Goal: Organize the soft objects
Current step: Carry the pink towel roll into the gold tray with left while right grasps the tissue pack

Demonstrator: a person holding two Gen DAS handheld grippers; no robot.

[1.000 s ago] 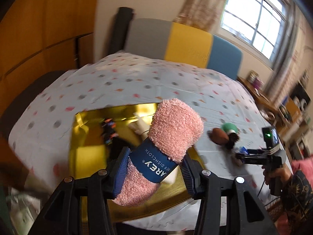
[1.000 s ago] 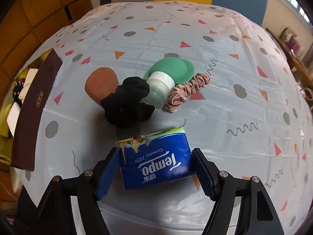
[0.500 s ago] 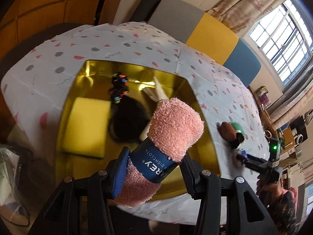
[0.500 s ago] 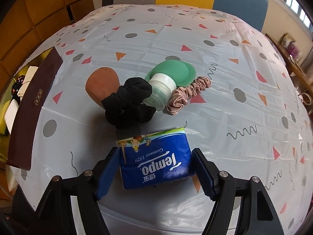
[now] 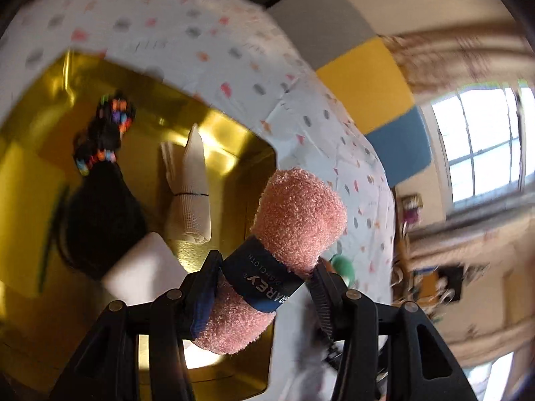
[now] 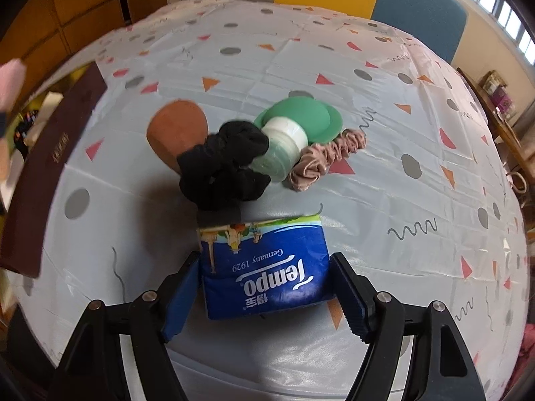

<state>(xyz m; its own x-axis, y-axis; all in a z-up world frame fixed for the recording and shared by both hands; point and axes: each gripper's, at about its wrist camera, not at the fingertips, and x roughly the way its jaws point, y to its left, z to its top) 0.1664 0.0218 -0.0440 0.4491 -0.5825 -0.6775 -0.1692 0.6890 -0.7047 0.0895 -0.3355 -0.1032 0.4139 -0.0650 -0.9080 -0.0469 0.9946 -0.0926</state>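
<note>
My left gripper [image 5: 264, 284] is shut on a rolled pink dishcloth [image 5: 294, 220] with a blue paper band, held above the right part of a gold-lined box [image 5: 220, 127]. The box holds a white rolled cloth [image 5: 190, 193], a black soft item [image 5: 100, 220], a beaded black scrunchie [image 5: 107, 130], a white pad [image 5: 143, 277] and a yellow sponge [image 5: 26, 200]. My right gripper [image 6: 264, 287] is shut on a blue Tempo tissue pack [image 6: 267, 267] at the table surface. Beyond it lie a black scrunchie [image 6: 224, 163], a pink scrunchie [image 6: 327, 157] and a brown sponge [image 6: 174, 127].
A green-lidded white jar [image 6: 287, 137] lies on its side among the scrunchies. The box's dark brown lid [image 6: 43, 163] stands at the left in the right wrist view. The patterned tablecloth [image 6: 401, 100] covers the table; coloured chairs [image 6: 418, 6] stand behind.
My left gripper has swung lower and closer over the gold box with the pink dishcloth, the view tilting and blurring. The right gripper has barely moved with the tissue pack.
</note>
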